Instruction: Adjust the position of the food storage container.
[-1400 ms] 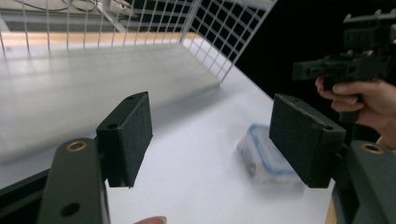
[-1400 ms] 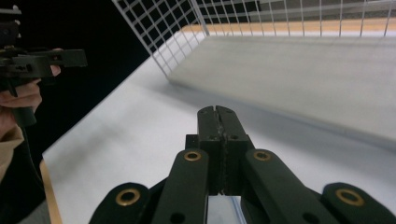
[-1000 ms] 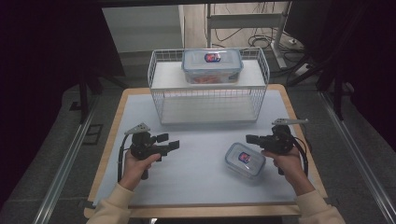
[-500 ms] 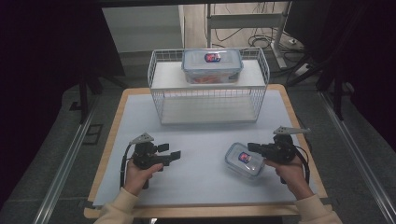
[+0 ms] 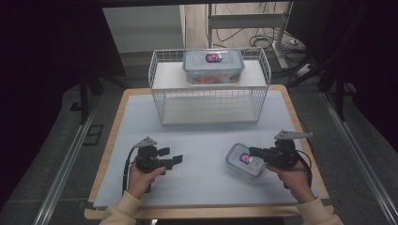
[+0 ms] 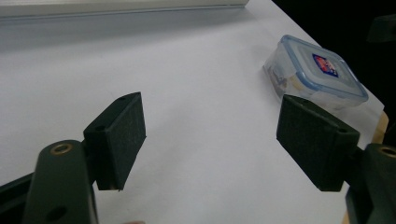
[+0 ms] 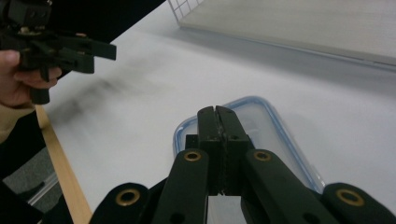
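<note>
Small clear container with blue-rimmed lid flat on white bench, at 4 o'clock of bench centre, near right edge. Red-blue label on lid.

Right gripper over container's right half, tips at its lid, pointing toward 9 o'clock. Jaws pressed together, nothing pinched; right gripper view puts closed tips above lid. Contact with lid: cannot tell.

Left gripper at 8 o'clock of bench centre, well apart from container, pointing toward 3 o'clock. Jaws spread wide, just been opening, nothing between; left gripper view has only bare bench between pads, container beyond at 1 o'clock.

White wire basket at 12 o'clock, far edge of bench. Second, larger lidded container on basket's top shelf, centred, orange contents visible through wall.
</note>
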